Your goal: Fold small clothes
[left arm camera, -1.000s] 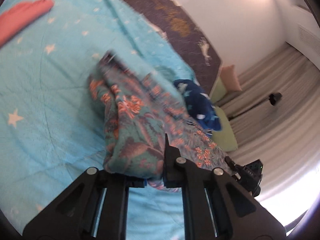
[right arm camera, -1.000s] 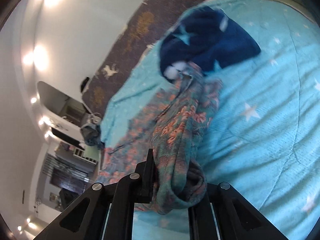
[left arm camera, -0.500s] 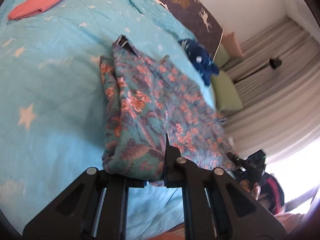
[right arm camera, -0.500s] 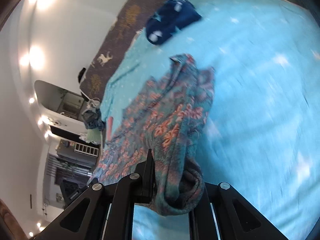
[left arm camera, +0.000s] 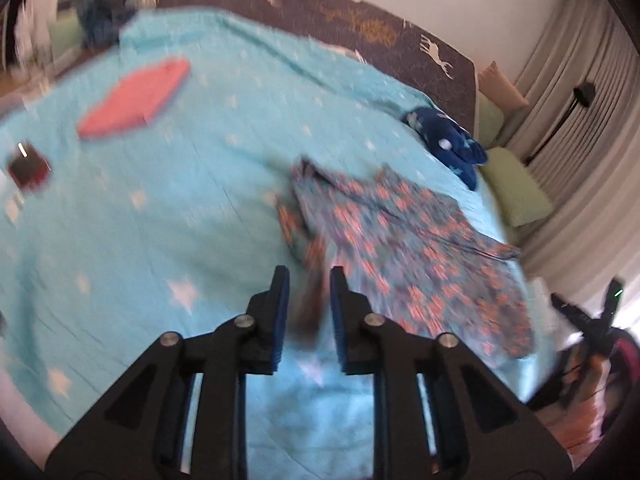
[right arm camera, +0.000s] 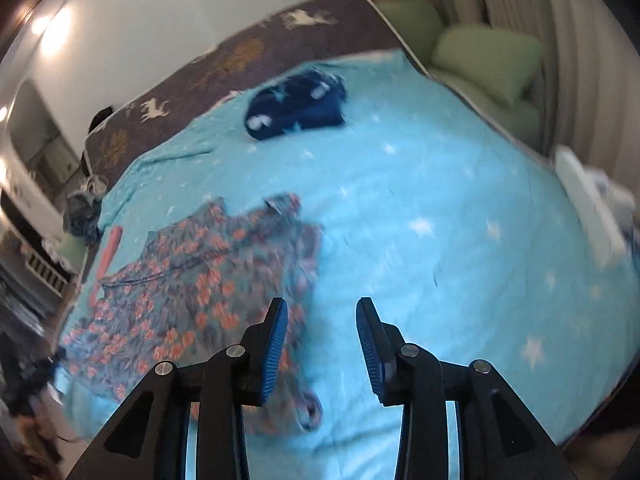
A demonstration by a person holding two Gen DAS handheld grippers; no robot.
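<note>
A floral teal and orange garment lies spread on the light blue star bedspread; it also shows in the right wrist view. My left gripper is open above the garment's near left edge, holding nothing. My right gripper is open above the garment's right edge and bare bedspread. Both views are motion blurred.
A navy garment lies at the far side, also in the right wrist view. A folded coral garment lies far left. A dark red box sits at the left edge. Green cushions and curtains stand beyond the bed.
Both grippers let go of the floral garment and opened. The garment now lies flat on the bed. Both grippers rose and pulled back.
</note>
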